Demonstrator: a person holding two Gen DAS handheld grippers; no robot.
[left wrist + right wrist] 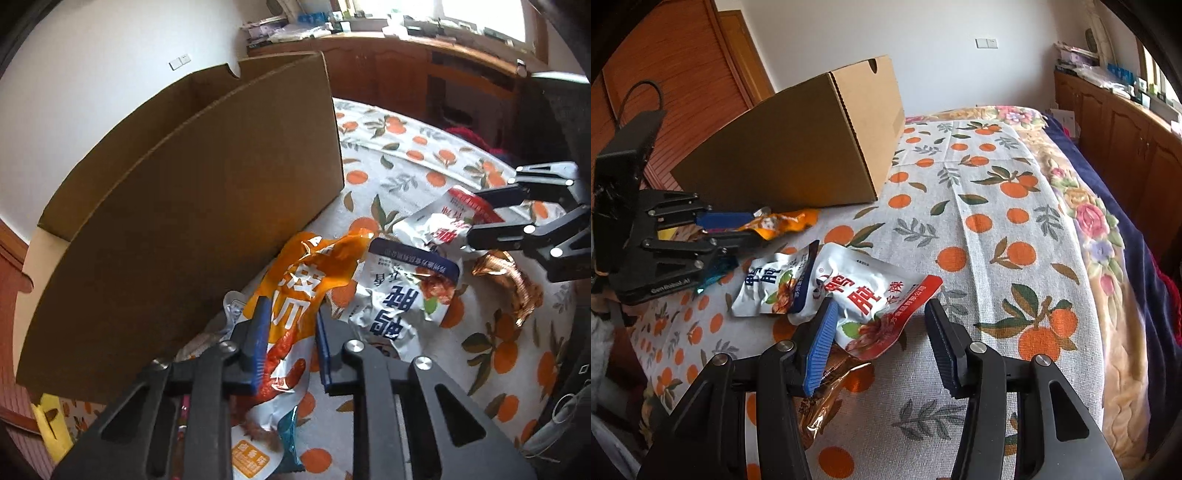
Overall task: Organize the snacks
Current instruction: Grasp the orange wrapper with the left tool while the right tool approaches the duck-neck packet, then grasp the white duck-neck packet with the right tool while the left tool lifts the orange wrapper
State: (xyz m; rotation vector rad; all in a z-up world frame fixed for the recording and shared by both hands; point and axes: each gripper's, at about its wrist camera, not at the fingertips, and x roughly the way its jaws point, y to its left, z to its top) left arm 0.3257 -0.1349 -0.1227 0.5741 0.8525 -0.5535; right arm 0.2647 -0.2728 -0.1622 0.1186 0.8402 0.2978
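Note:
An open cardboard box point(192, 206) stands on the orange-print cloth, also in the right wrist view point(798, 147). My left gripper point(291, 314) is open, its fingers on either side of an orange snack packet point(295, 295) lying beside the box; it shows at the left of the right wrist view point(738, 229). My right gripper point(879, 314) is open around a white packet with a red edge point(871, 299); it shows in the left wrist view point(476, 214). A white-and-blue packet point(402, 295) lies between them. A copper foil packet point(513, 284) lies under the right gripper.
The cloth point(997, 229) covers a bed with a floral blanket point(1100, 229) at the right. Wooden cabinets point(424, 70) with clutter on top stand behind. A yellow item point(48, 421) lies by the box's near corner. A teal wrapper point(288, 432) sits under the left gripper.

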